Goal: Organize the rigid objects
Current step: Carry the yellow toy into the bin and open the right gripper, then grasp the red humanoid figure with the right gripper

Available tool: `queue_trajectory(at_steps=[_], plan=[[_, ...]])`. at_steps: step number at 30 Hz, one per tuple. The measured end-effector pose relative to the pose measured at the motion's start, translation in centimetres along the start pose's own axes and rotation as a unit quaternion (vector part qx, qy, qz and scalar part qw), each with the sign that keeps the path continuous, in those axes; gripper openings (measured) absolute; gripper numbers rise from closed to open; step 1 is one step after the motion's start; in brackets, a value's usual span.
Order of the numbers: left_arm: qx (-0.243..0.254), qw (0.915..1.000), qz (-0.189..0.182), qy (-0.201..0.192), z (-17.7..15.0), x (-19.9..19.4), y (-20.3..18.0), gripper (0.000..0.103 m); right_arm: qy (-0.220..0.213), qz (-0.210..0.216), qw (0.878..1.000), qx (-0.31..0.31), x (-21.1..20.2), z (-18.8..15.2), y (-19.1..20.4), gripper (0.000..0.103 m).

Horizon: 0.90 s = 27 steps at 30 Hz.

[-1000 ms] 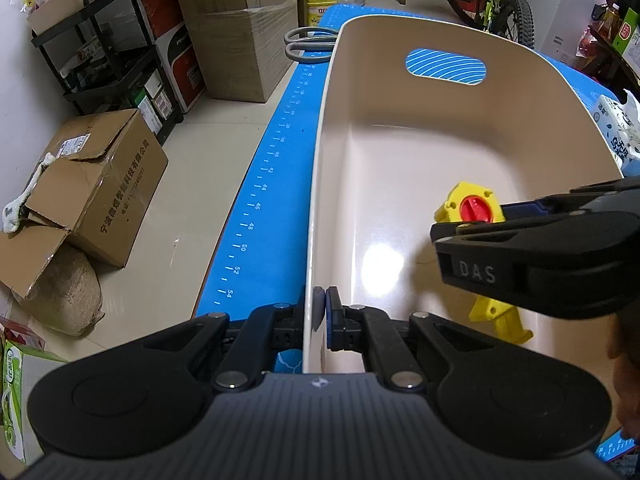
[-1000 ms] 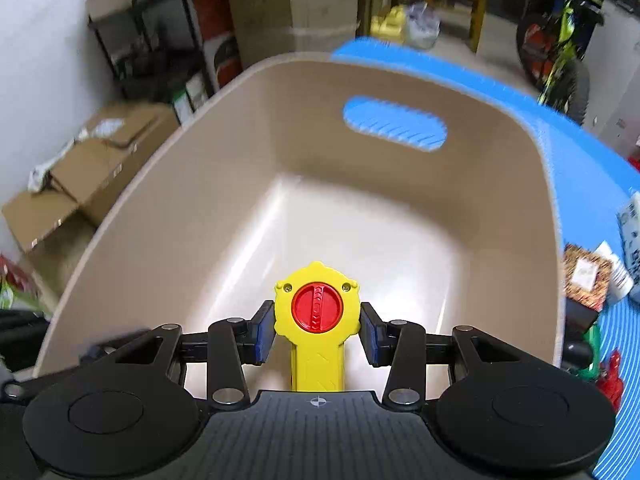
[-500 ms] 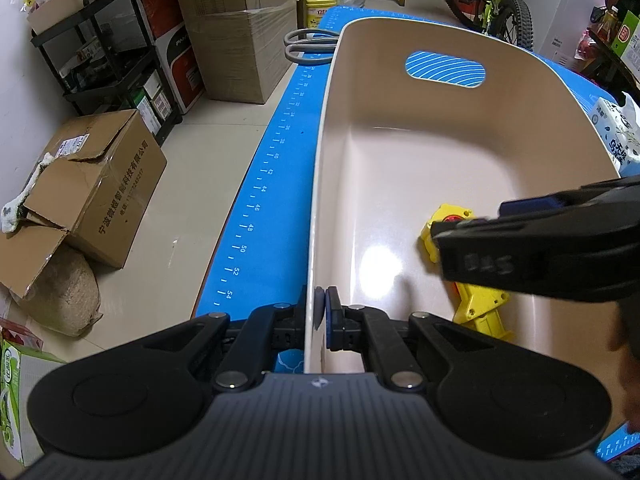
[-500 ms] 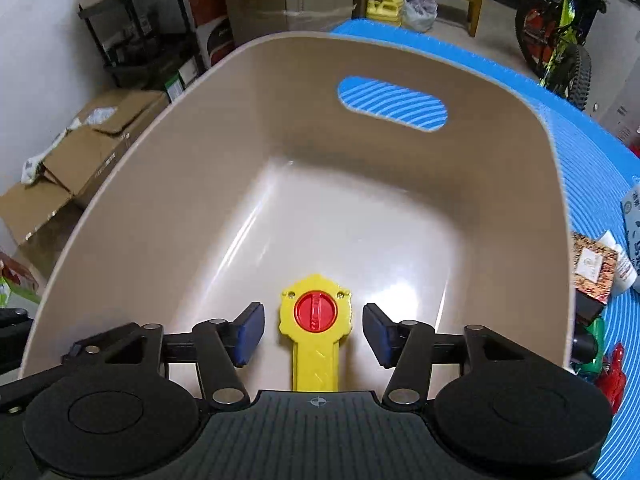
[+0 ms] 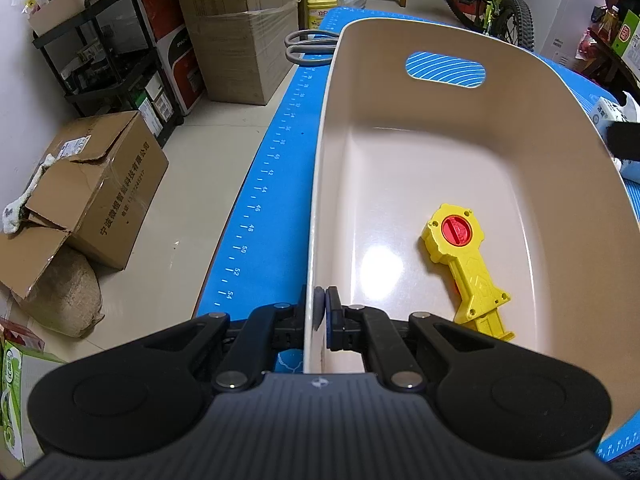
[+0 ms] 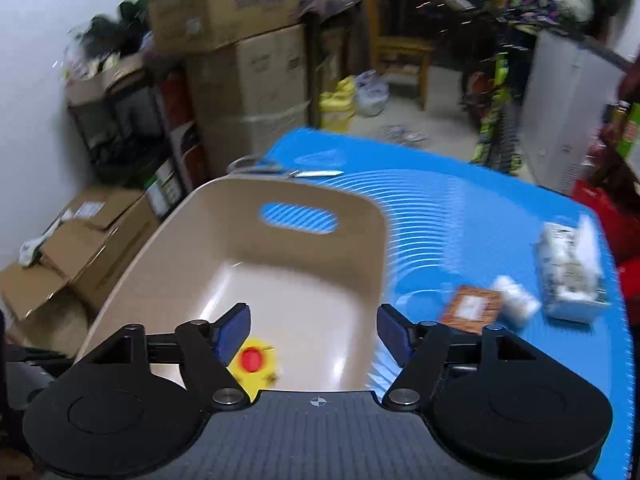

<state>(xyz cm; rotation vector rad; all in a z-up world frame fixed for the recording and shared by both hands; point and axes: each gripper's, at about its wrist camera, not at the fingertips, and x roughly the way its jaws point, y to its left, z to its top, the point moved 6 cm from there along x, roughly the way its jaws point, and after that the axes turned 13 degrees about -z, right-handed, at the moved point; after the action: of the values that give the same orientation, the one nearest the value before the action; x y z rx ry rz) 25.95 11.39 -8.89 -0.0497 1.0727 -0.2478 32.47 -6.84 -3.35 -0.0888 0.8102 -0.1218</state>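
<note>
A beige plastic bin [image 5: 472, 152] with a handle slot stands on the blue mat [image 5: 256, 208]. A yellow toy with a red dial [image 5: 464, 264] lies flat on the bin's floor, near the right wall. My left gripper [image 5: 323, 312] is shut on the bin's near left rim. My right gripper [image 6: 314, 332] is open and empty, raised above the bin [image 6: 280, 264]; the yellow toy [image 6: 252, 362] shows below its left finger. The right wrist view is blurred by motion.
Grey-handled scissors [image 5: 308, 46] lie on the mat beyond the bin. To the bin's right lie a brown card [image 6: 470, 308], a white roll [image 6: 516, 302] and a white packet [image 6: 570, 276]. Cardboard boxes [image 5: 92, 188], a shelf and a bicycle stand on the floor around.
My right gripper opened and let go of the yellow toy, which now lies on the bin's floor. The right gripper then rose and drew back to the right. The left gripper has not moved.
</note>
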Motion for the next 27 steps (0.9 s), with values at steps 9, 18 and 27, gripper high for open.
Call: queue_trajectory(at_steps=[9,18,27], plan=[[-0.002,1.0000,0.005,-0.001,0.0,0.0,0.0,0.008,0.024,-0.112,0.992,0.046,3.3,-3.1,-10.5,0.077],[-0.003,1.0000,0.007,-0.001,-0.1,-0.1,0.0,0.009,0.097,-0.150,0.983,0.051,8.4,-8.1,-14.5,0.077],[-0.003,0.9999,0.012,-0.001,-0.1,-0.1,-0.1,0.009,0.165,-0.128,0.973,0.100,11.4,-11.7,-15.8,0.063]])
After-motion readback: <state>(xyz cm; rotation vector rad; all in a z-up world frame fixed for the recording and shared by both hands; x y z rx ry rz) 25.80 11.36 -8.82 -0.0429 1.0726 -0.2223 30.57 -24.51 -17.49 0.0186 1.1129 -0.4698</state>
